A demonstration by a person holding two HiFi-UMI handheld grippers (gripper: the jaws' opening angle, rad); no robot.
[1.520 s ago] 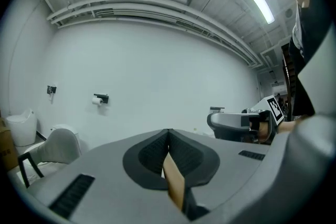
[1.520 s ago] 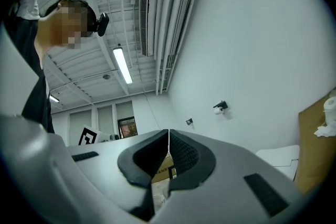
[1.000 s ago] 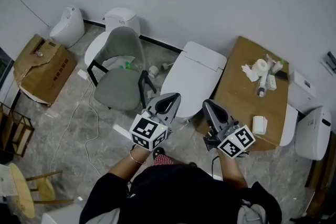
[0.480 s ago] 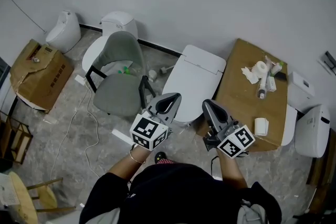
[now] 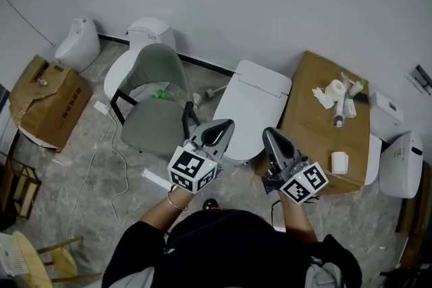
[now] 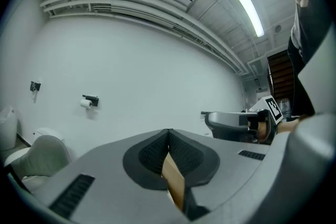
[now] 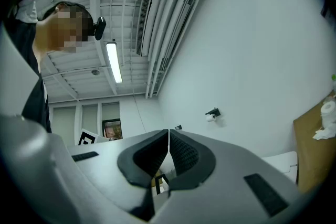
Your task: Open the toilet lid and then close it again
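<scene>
The left gripper (image 5: 221, 125) hovered at seven o'clock of the shut toilet lid (image 5: 254, 104), the right gripper (image 5: 270, 133) at five, both with jaws pressed together, empty.

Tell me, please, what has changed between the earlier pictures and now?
Almost nothing. Only the head view shifted a little, so the cardboard box slid toward the left edge. Nothing was taken hold of or let go. The left claw and the right claw stay shut and empty near the toilet lid, which stays closed.
</scene>
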